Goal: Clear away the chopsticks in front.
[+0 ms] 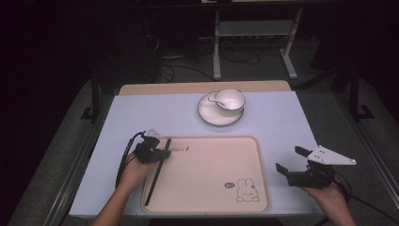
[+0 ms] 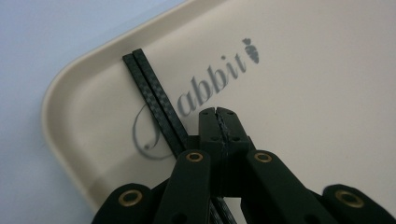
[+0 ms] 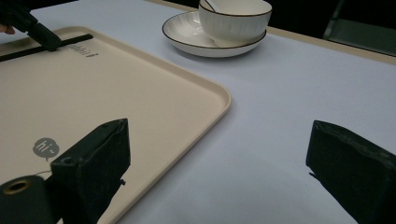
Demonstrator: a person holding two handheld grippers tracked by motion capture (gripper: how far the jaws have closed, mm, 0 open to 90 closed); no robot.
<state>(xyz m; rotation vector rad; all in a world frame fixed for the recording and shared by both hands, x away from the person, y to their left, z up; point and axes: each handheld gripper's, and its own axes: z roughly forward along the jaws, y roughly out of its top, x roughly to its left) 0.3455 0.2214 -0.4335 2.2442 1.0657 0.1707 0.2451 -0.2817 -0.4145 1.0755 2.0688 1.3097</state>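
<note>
Right gripper, jaws spread wide with nothing between them, hovers beside the beige plastic tray. Left gripper, jaws pressed together, rests beside black carbon-weave chopsticks lying along the tray's left edge. Beyond sits a white ribbed bowl on its saucer.

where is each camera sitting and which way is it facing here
High view: above the person's side, looking forward and down on the tray; both forearms, left gripper, right gripper.
Left gripper view: rides the left gripper, looks down at the tray's corner and chopsticks; its fingers are together.
Right gripper view: rides the right gripper, looks across to the bowl on its plate.
All three share tray and chopsticks.
</note>
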